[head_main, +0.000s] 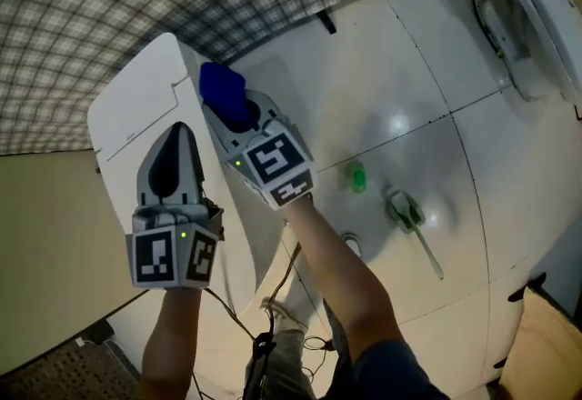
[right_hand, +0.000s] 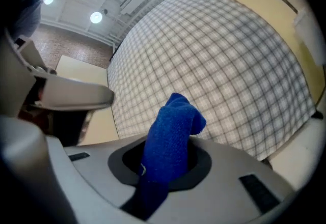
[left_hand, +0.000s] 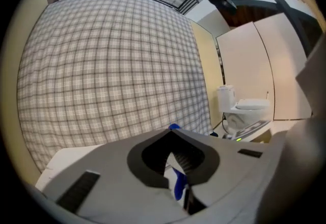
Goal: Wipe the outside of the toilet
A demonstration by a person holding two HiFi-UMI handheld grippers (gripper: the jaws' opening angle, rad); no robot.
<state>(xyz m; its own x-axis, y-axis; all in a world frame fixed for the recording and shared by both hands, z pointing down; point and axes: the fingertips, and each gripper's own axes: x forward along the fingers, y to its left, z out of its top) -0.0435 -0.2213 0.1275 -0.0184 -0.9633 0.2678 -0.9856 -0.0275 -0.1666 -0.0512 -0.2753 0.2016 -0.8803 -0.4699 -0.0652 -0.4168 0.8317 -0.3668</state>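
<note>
Checked wall (head_main: 136,7) behind; right claw (head_main: 236,115) pinches fuzzy blue cloth (right_hand: 170,136), left claw (left_hand: 171,131) pressed together.

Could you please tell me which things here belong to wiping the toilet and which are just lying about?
For the job:
blue cloth, held in the right gripper
white toilet below it

Lying about:
small green object on the floor
green-headed long-handled tool beside it

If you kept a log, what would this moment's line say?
right tool: shut on blue cloth | left tool: shut, empty | both over white toilet top
</note>
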